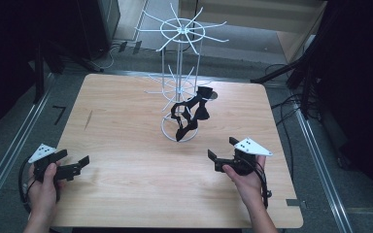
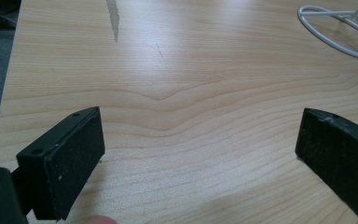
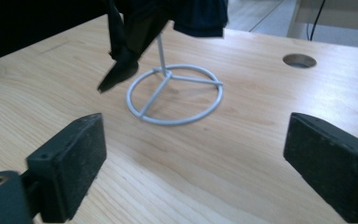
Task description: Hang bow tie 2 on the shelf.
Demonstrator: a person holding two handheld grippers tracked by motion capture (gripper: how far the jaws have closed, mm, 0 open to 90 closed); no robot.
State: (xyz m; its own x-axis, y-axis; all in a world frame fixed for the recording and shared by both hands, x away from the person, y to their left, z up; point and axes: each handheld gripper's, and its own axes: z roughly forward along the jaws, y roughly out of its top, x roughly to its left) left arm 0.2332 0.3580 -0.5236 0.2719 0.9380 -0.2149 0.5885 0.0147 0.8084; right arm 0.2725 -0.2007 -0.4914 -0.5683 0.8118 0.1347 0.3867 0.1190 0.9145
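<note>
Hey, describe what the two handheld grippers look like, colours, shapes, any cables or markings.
Both are black, blocky tools. The left gripper and right gripper each carry a grey three-cornered plate on top with small dark dots, and a black cable trails from each. Close up, the jaws are thick rectangular black blocks with slightly scuffed, matte faces. The forearms are bare, with no sleeves in sight.

I see a pale wooden desk (image 1: 126, 121), smooth with a soft sheen and visible grain. The stand (image 1: 179, 73) looks like thin white-coated wire. Limp matt black cloth (image 1: 189, 114) hangs on it. My left hand-held gripper (image 2: 200, 154) has matt black, slightly scuffed pads.
</note>
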